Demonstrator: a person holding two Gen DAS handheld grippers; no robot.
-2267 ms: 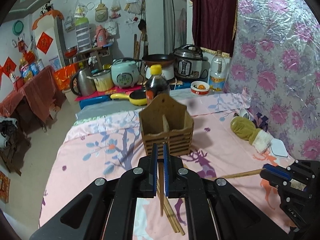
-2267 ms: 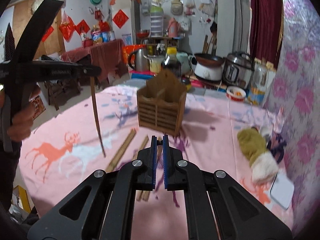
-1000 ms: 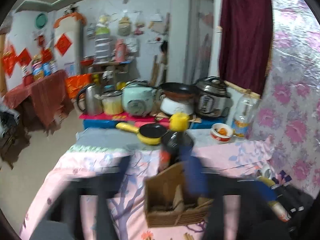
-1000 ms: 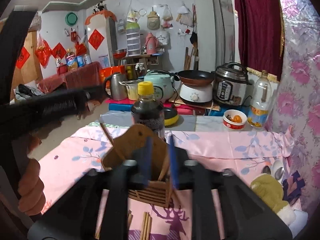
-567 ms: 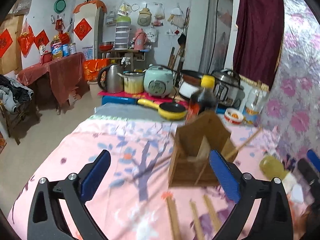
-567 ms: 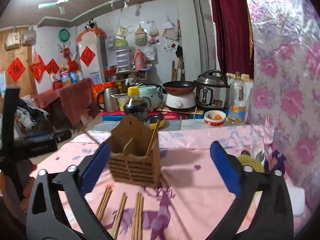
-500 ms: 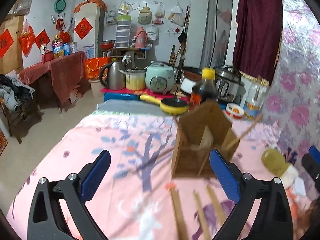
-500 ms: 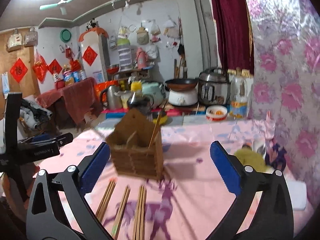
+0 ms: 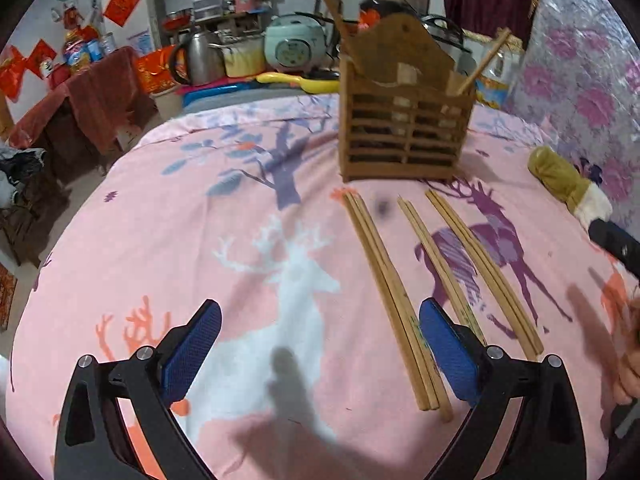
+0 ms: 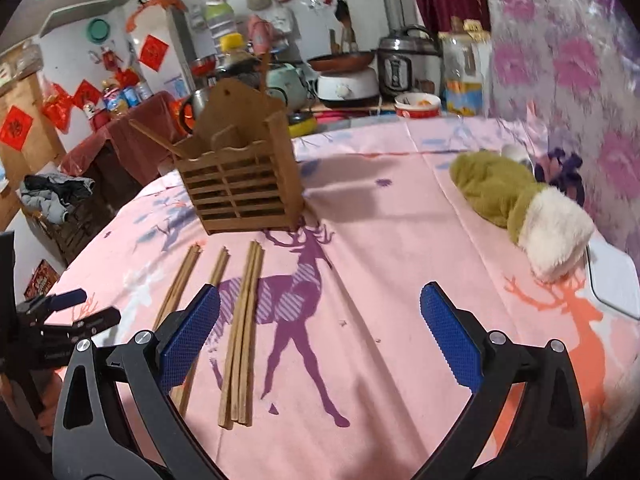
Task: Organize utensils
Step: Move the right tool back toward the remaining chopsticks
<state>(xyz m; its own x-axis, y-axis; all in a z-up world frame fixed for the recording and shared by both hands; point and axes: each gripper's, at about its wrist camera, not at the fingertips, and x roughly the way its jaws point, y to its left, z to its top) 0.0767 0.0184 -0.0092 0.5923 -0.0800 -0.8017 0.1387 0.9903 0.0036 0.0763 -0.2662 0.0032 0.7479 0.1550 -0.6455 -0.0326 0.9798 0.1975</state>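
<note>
Left wrist view: left gripper (image 9: pixel 318 354) spread wide, empty; chopsticks (image 9: pixel 394 300) lie on the cloth ahead and right, long axes running away toward the wooden holder (image 9: pixel 404 128), nearest bunch beside the right pad. Right wrist view: right gripper (image 10: pixel 320 334) spread, empty; chopsticks (image 10: pixel 240 332) lie left, beside its left pad, so neither hand looks clearly nearer.

your light's bright overhead, casting soft grey shadows on the pink cloth (image 9: pixel 248 272) beneath your left view. fisheye bends both pictures hard, corners black. the wooden holder (image 9: pixel 404 120) smears with motion blur, and the right view's background runs soft too.
</note>
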